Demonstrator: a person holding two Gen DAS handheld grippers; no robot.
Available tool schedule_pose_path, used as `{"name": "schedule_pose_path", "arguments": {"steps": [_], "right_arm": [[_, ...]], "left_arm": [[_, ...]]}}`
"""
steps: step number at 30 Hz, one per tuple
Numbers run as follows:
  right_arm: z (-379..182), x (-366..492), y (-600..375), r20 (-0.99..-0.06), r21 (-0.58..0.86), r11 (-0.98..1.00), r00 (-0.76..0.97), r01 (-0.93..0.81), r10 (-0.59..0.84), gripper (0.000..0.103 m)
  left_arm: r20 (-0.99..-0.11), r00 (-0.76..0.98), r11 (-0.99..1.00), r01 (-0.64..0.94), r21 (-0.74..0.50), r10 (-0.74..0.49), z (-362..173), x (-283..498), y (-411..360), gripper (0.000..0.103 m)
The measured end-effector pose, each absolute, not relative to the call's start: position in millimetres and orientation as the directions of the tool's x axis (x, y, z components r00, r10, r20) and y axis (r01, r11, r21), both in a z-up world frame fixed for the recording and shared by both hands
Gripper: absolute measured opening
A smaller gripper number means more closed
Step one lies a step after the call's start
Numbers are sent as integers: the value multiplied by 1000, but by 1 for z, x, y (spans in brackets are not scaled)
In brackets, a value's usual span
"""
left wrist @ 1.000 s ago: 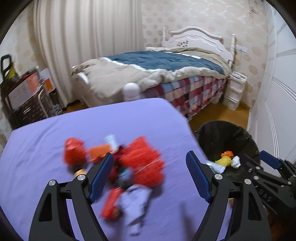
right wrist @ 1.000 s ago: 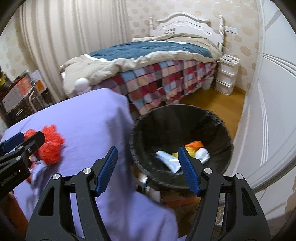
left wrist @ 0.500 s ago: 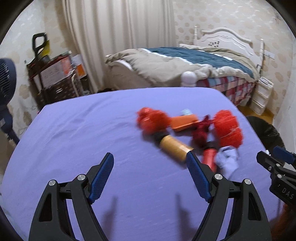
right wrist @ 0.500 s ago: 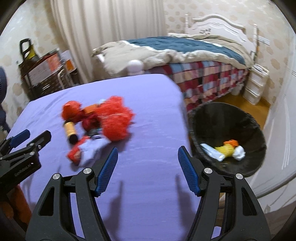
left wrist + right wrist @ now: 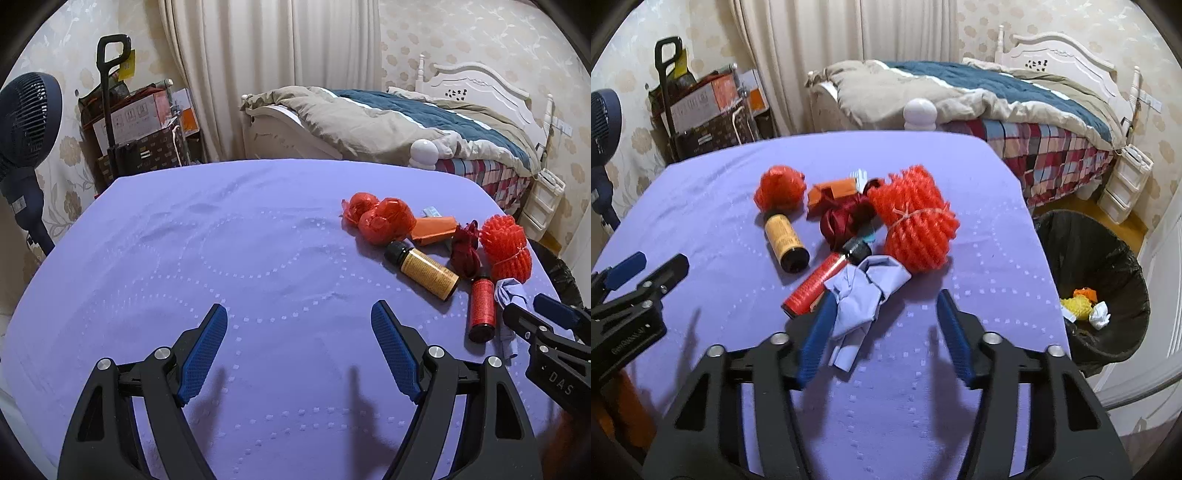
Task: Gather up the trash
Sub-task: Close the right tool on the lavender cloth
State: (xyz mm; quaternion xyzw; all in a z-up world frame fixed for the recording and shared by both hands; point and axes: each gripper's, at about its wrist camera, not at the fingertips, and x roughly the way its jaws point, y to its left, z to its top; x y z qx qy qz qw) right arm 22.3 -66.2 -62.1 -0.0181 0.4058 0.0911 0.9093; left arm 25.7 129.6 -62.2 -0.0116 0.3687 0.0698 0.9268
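A pile of trash lies on the purple table (image 5: 184, 258): two red foam nets (image 5: 916, 225), an orange box (image 5: 831, 192), a dark red ribbon (image 5: 842, 221), an amber bottle (image 5: 785, 240), a shiny red tube (image 5: 812, 284) and a crumpled lilac paper (image 5: 860, 295). My right gripper (image 5: 886, 306) hovers low over the lilac paper, its jaws closing with the paper between them; the right pad stands apart from it. My left gripper (image 5: 299, 310) is open over bare cloth, left of the pile, nothing between its fingers.
A black-lined bin (image 5: 1108, 251) holding several scraps stands off the table's right edge. Behind the table are a bed (image 5: 406, 118), stacked boxes with a cart handle (image 5: 136, 125) and a fan (image 5: 26, 122). A white drawer unit (image 5: 1126, 177) sits by the bed.
Both views swung left, away from the bin and onto the table. The right gripper came down over the lilac paper with narrower jaws. The pile now lies right of the left gripper.
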Motion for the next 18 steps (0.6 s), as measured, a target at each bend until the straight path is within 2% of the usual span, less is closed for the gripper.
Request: {"name": "schedule_pose_path", "arguments": {"steps": [2, 5, 15, 16, 18], "right_arm": [[-62, 21, -67, -746, 31, 983, 650, -178, 142, 41], [-63, 20, -72, -755, 38, 983, 639, -179, 145, 38], [-69, 25, -70, -764, 54, 980, 624, -192, 165, 38], [-70, 24, -70, -766, 56, 979, 620, -198, 170, 36], [-70, 23, -70, -768, 64, 976, 614, -206, 180, 24]], "left_arm": [[-689, 715, 990, -140, 22, 117, -64, 26, 131, 78], [-692, 713, 989, -144, 11, 111, -65, 26, 133, 78], [-693, 714, 992, -126, 11, 98, -65, 29, 124, 78], [-694, 713, 992, -125, 11, 97, -65, 29, 123, 78], [-696, 711, 993, -120, 15, 97, -66, 30, 121, 78]]}}
